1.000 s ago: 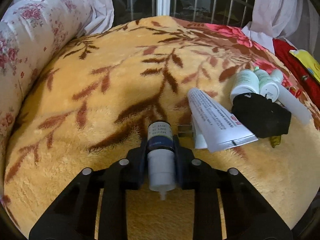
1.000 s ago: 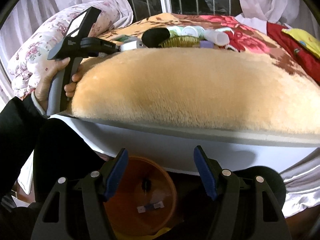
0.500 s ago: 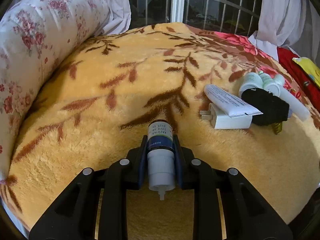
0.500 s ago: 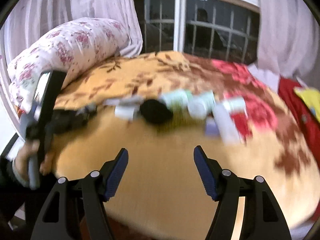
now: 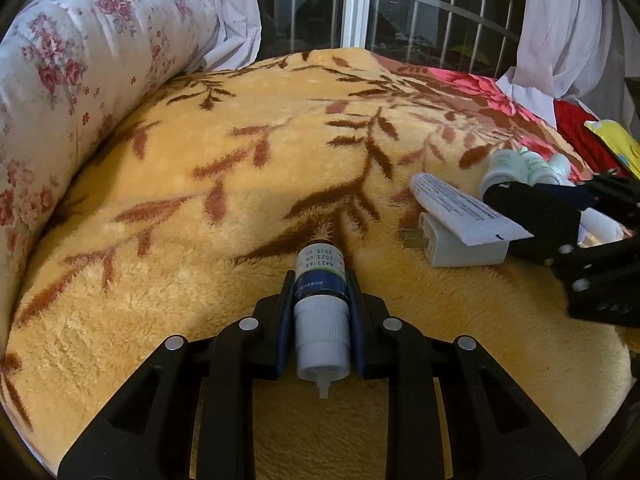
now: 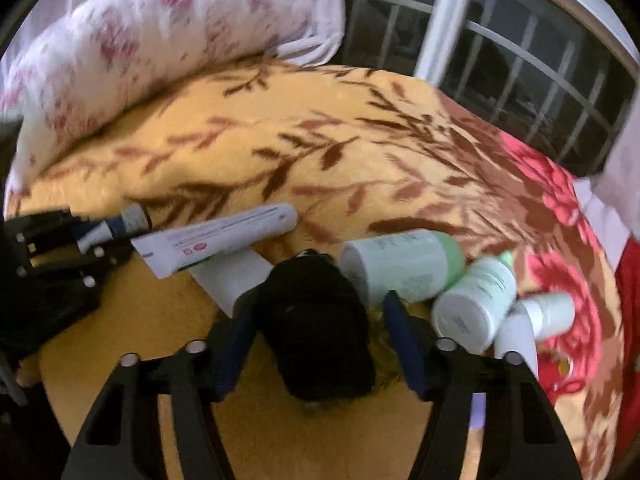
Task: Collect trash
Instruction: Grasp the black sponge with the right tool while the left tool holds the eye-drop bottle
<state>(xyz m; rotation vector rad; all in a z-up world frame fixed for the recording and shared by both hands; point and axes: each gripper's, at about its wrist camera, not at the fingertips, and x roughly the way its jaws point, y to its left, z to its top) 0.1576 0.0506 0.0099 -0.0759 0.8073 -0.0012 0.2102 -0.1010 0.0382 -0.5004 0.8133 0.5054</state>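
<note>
A bed covered by a plush yellow blanket (image 5: 200,208) with brown leaf sprays, turning red-flowered toward the far right corner. Along its left edge lies a rolled floral quilt (image 5: 60,80). Near the right edge sit a white charger plug (image 5: 460,246) with a white tube (image 5: 460,206) across it, a black lump (image 6: 316,320), two green-and-white bottles (image 6: 404,268) (image 6: 476,300) and a smaller white bottle (image 6: 554,312), close together.

Orange plush blanket (image 5: 248,184) with brown leaf print, spread across the middle of the frame. Rolled floral quilt (image 5: 60,80) at upper left. Barred window (image 5: 420,4) along the top, white curtain (image 5: 576,28) at upper right, yellow packet (image 5: 614,140) at right edge.
</note>
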